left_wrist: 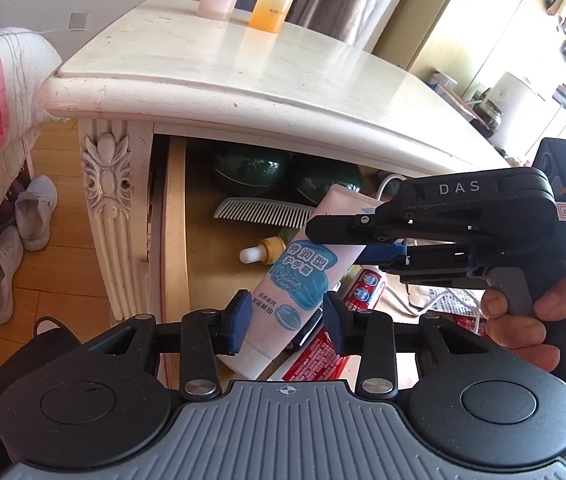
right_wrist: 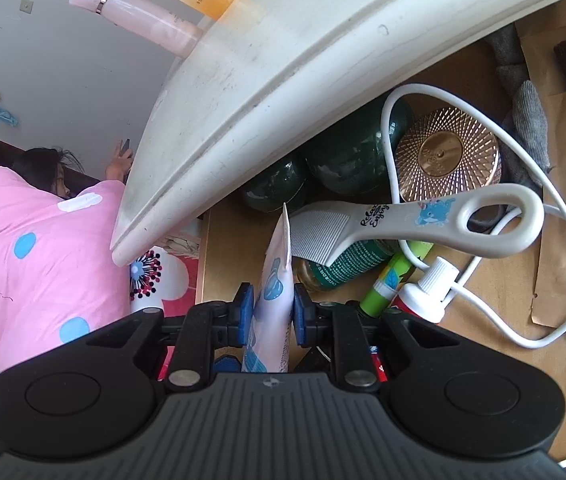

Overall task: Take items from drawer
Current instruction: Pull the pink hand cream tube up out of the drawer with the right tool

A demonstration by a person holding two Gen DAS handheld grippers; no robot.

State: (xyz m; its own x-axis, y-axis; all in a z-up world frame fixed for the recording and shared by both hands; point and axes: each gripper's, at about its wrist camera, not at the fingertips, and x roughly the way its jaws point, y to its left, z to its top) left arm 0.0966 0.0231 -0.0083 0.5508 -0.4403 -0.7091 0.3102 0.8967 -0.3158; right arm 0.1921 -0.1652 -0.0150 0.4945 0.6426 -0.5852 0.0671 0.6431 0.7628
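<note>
Gripping the pink hand cream tube (right_wrist: 273, 300) mid-body, the right gripper (right_wrist: 269, 310) is clamped on it above the open drawer (left_wrist: 175, 240). Left gripper (left_wrist: 287, 320) is held wide apart, tube btwn its pads, untouched. Comb (left_wrist: 263, 210) seen at 12 o'clock w/ green jars (left_wrist: 251, 172).

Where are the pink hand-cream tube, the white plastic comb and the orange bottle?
Pink hand-cream tube (left_wrist: 297, 280): left wrist view, blue label.
White plastic comb (right_wrist: 411, 216): right wrist view, handle.
Orange bottle (left_wrist: 269, 8): left wrist view, lower body.
</note>
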